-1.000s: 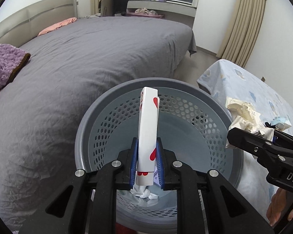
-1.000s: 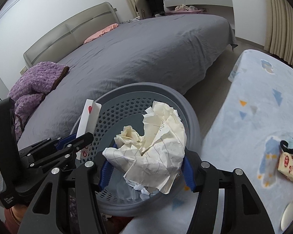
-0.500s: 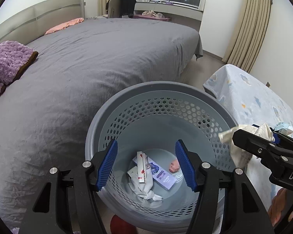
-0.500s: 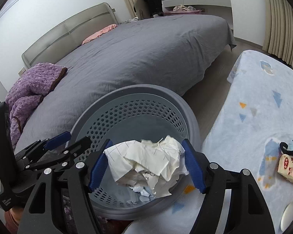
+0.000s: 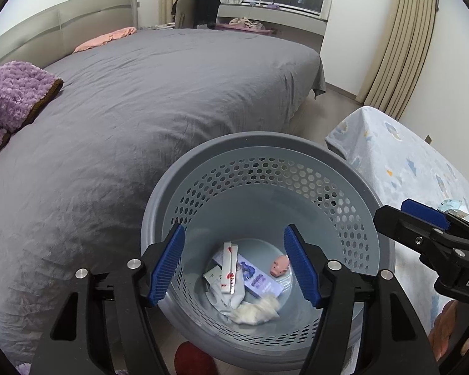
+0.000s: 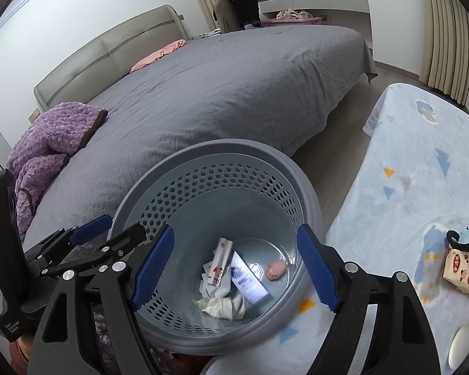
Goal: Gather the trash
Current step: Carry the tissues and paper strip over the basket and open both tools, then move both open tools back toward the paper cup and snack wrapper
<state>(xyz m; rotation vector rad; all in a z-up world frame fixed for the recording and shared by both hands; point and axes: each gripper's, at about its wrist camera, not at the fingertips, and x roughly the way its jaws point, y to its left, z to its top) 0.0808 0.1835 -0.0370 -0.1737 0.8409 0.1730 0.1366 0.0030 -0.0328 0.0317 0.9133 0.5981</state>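
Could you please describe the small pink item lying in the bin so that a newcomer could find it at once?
Beside the grey bed stands a round grey perforated bin. On its floor, off to the right and apart from the heap of paper and boxes, lies the pink item. It is the only pink, rounded piece, shaped like a little pig.

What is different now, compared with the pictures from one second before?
Both grippers let go. The left gripper released the white box with red hearts, and the right gripper dropped the crumpled paper; both now lie at the bottom of the grey basket. Both sets of jaws have just been opening and are empty. The basket, bed and snack packet stayed in place.
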